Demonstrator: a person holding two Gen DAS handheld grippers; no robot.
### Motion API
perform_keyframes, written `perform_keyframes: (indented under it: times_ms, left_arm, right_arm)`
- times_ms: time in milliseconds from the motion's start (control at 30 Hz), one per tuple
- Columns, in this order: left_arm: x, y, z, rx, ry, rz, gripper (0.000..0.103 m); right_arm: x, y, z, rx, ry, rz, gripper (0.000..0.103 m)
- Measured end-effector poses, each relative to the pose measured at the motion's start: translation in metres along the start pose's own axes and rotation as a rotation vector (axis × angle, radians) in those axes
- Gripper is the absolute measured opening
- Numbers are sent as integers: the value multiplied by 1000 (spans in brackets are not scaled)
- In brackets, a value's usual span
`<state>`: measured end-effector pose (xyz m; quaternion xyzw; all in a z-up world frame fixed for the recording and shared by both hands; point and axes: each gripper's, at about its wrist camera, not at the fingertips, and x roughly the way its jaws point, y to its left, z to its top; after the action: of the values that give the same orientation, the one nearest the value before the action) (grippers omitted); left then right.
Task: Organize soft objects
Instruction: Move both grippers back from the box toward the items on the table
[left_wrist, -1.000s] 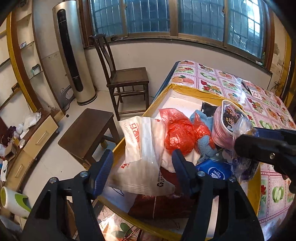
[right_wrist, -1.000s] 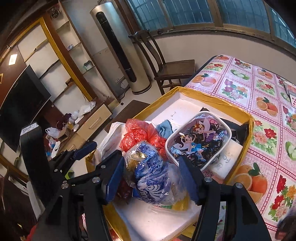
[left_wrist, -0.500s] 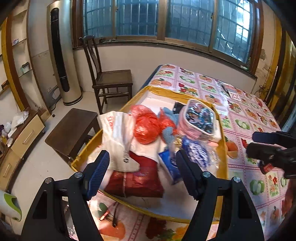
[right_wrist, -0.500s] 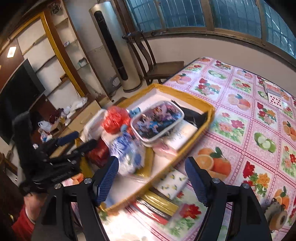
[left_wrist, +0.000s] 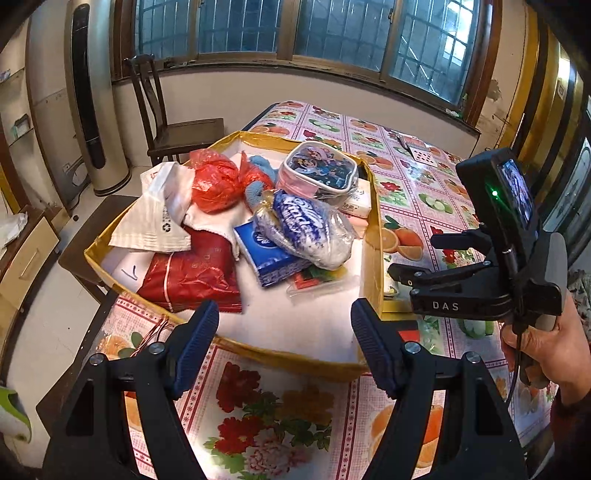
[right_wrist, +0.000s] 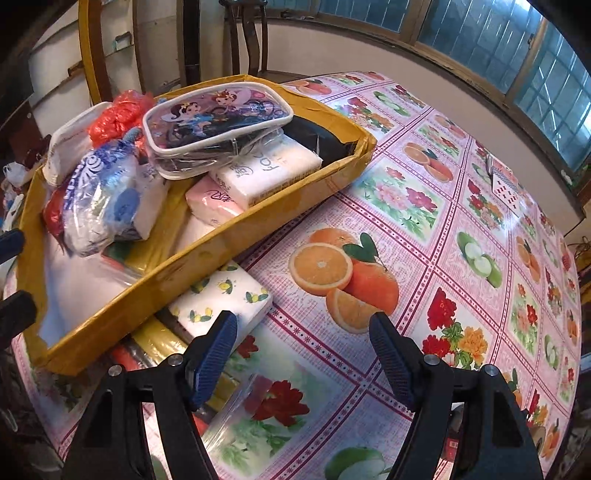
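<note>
A table under a pink fruit-and-flower printed oilcloth (right_wrist: 424, 229) carries a shallow yellow cardboard tray (left_wrist: 369, 229) heaped with soft goods. A clear plastic bag of blue-and-white printed packets (left_wrist: 303, 229) lies on that heap, well ahead of the left gripper (left_wrist: 284, 332), whose jaws gape wide and empty. The right gripper (right_wrist: 303, 343), equally spread and empty, hangs over bare cloth, a lemon-patterned white tissue pack (right_wrist: 221, 299) just beyond its left finger.

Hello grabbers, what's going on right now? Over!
Left gripper open, empty, facing yellow box. Right gripper open, empty, near lemon tissue pack outside box. Blue-white bag lies inside. Nothing blocking.
</note>
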<state>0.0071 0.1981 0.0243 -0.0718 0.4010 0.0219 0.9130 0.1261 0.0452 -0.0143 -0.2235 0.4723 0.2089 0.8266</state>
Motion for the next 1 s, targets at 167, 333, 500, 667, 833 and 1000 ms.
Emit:
perform_keyframes:
  times_ms: [167,333,500,667,833,1000]
  left_arm:
    - [-6,9,-4,3,-1,35,74]
    - [-9,12,-4,-2,-10,24,74]
    - [-13,7,-4,15,-7,10,74]
    - [-18,2,-10,33,12,-12,74]
    - [-25,-7,-19,54,31,-55,76]
    - [-17,-10,-21,54,66,-81,77]
  right_arm:
    - [0,10,11,-50,-31,-52,76]
    - [-2,21,16,-86,-44,2,76]
    - [0,32,20,-257,-76,-68,92]
    - [3,30,24,-328,-77,-91,102]
    - [-1,27,20,-372,-59,-66,102]
    - [-7,27,19,-360,-15,111,102]
